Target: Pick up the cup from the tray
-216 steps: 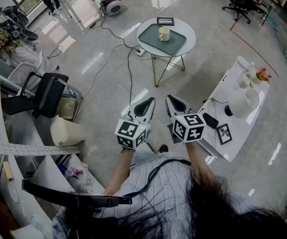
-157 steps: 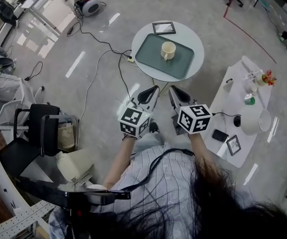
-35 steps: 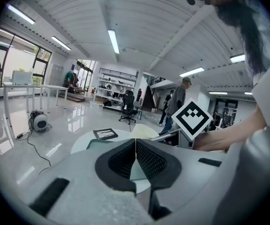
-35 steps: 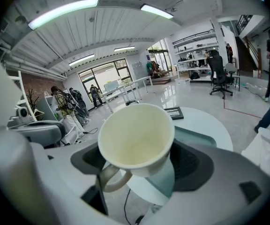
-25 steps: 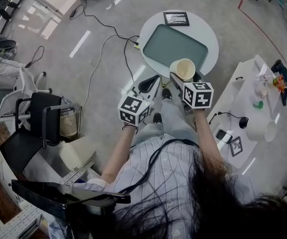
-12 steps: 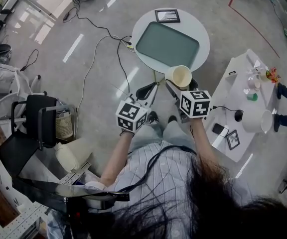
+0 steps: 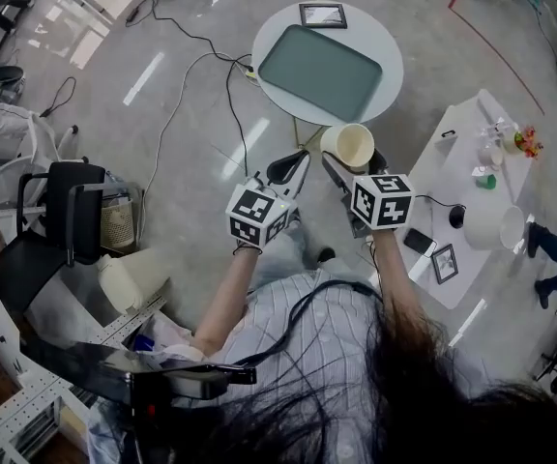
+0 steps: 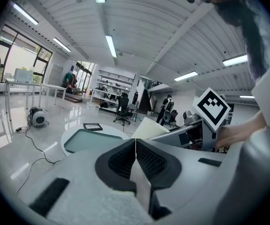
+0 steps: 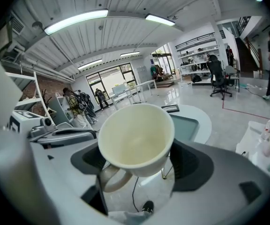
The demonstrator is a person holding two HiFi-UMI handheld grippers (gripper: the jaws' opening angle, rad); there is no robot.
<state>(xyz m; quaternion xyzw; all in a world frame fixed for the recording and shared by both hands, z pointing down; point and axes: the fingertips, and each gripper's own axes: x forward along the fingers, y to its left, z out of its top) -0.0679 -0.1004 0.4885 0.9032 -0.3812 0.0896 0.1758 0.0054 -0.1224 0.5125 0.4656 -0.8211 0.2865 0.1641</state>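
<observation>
A cream cup (image 7: 349, 147) with a handle hangs in the air, clear of the round white table (image 7: 387, 50), with my right gripper (image 7: 352, 159) shut on it. In the right gripper view the cup (image 9: 136, 139) sits between the two pads, mouth toward the camera and handle at lower left. The green tray (image 7: 319, 66) lies bare on the table. My left gripper (image 7: 292, 168) is shut and holds nothing; it hovers just left of the cup. In the left gripper view its pads (image 8: 146, 159) meet, with the tray (image 8: 86, 140) and the cup (image 8: 149, 128) beyond them.
A framed picture (image 7: 322, 14) lies at the table's far edge. A white side table (image 7: 457, 222) at the right holds a lamp, a phone and small items. A black chair (image 7: 51, 228) stands at the left. Cables (image 7: 228, 90) run over the floor.
The cup, on the tray in the oldest frames, is now off it in my right gripper. Over the last second both grippers stayed close together, drawn back from the table.
</observation>
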